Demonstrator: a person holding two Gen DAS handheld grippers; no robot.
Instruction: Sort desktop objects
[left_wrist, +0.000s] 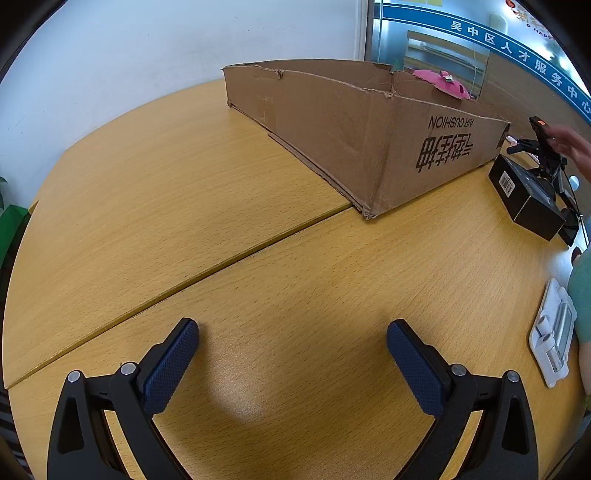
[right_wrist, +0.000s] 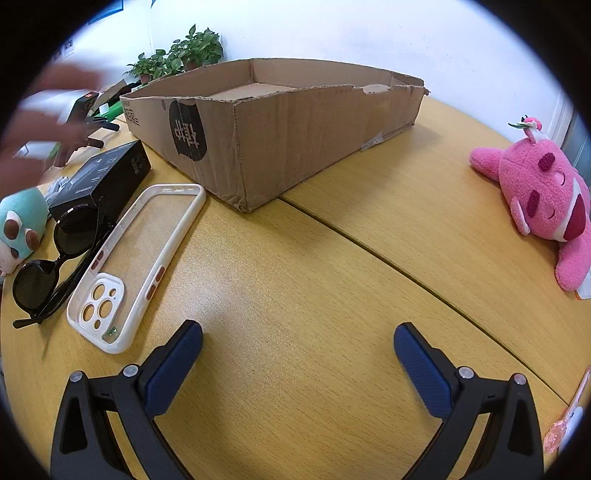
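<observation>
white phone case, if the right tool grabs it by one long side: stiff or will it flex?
The white phone case is probably light and flexes: it is an open frame with a thin clear back. It lies flat, so it will likely slide rather than tip. The sunglasses touch its left rim and may shift.

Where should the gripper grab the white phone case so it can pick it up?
Probably on one long side rail of the white phone case, near the middle. It lies flat and its centre is see-through and thin, so only the raised rim gives an edge. Come from above with the right gripper, avoiding the sunglasses along its left side.
</observation>
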